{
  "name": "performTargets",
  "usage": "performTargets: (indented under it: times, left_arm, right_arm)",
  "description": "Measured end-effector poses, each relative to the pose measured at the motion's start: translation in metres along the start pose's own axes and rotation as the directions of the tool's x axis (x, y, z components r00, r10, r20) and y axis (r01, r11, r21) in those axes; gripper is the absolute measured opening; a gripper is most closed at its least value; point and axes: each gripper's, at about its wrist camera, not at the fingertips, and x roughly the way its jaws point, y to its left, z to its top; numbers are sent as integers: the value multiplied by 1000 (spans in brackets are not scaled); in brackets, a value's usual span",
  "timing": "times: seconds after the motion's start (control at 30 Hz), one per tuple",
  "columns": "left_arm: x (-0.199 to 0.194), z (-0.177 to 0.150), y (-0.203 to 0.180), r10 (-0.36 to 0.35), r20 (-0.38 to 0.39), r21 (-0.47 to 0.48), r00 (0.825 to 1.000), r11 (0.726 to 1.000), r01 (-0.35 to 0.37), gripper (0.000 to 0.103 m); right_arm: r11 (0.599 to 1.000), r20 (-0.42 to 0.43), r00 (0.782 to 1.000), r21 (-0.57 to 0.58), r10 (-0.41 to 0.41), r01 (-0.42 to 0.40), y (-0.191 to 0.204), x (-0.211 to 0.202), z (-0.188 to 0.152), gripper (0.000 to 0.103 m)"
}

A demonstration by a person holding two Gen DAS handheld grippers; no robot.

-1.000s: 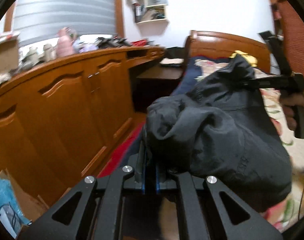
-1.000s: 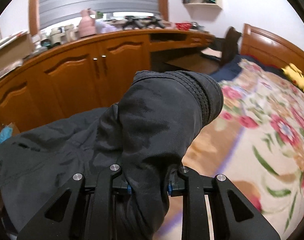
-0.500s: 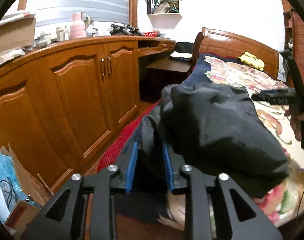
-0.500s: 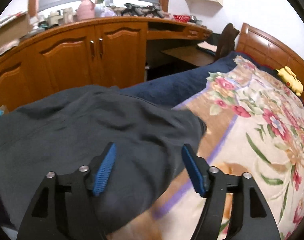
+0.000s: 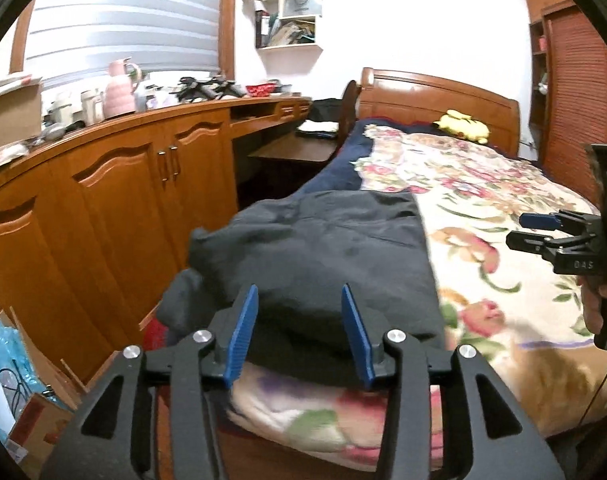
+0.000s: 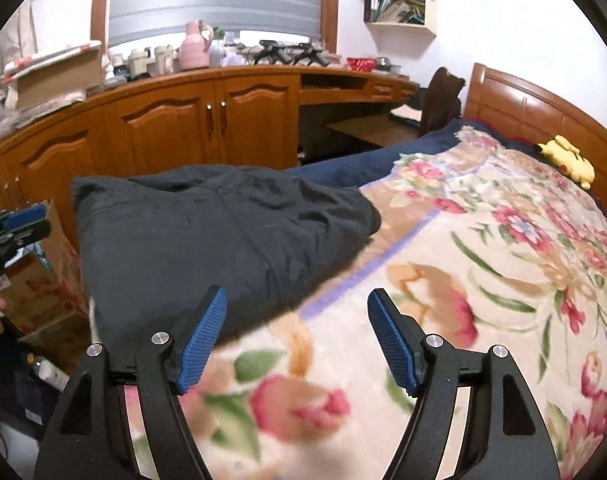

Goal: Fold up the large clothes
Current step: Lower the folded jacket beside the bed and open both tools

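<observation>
A dark grey garment (image 5: 323, 248) lies folded over itself on the floral blanket (image 5: 483, 184), by the bed's left edge; part of it droops over that edge. My left gripper (image 5: 298, 300) hovers at its near hem with the jaws opening; the hem shows between the blue pads, which do not press it. In the right wrist view the garment (image 6: 207, 232) sits ahead and to the left. My right gripper (image 6: 298, 300) is open over bare blanket (image 6: 503, 260), holding nothing. The right gripper (image 5: 543, 232) also appears at the right rim of the left wrist view, in a person's hand.
Wooden cabinets (image 5: 123, 208) with a cluttered top run along the left of a narrow aisle. A cardboard box with blue plastic (image 5: 7, 360) stands on the floor. A desk shelf (image 5: 295, 148), the headboard (image 5: 435, 96) and a yellow plush toy (image 5: 461, 124) lie beyond.
Both grippers let go of the garment, which dropped from a raised bunch to a flat fold on the bed. Both grippers drew back from it and their jaws spread.
</observation>
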Motion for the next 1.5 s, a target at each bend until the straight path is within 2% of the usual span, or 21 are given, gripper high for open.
performTargets:
  times: [0.17,0.33,0.57,0.87,1.2,1.37,1.5]
  left_arm:
    - [0,3,-27,-37,-11,3,999,999,37,52]
    - [-1,6,-63,-52,-20,51,998,997,53,54]
    - [-8,7,-115,-82,-6,115,997,990,82,55]
    - [-10,3,-196,-212,2,151,977,966,210,56]
    - [-7,-9,-293,-350,-15,174,936,921,347,56]
    - [-2,-17,-330,-370,-34,170,928,913,370,56]
    - [3,-21,-357,-364,-38,187,930,912,365,56]
  right_arm:
    - [1000,31,999,-5,-21,21,-7,-33,-9,75]
    - [999,61,998,13,-31,31,-22,-68,-27,76]
    - [998,84,994,32,-63,61,-39,-107,-56,85]
    - [978,110,977,124,-184,170,-79,-158,-103,86]
    - [926,89,942,233,-323,296,-131,-204,-158,86]
    - [896,76,920,274,-384,351,-156,-222,-182,86]
    - [861,68,890,296,-450,413,-171,-234,-201,86]
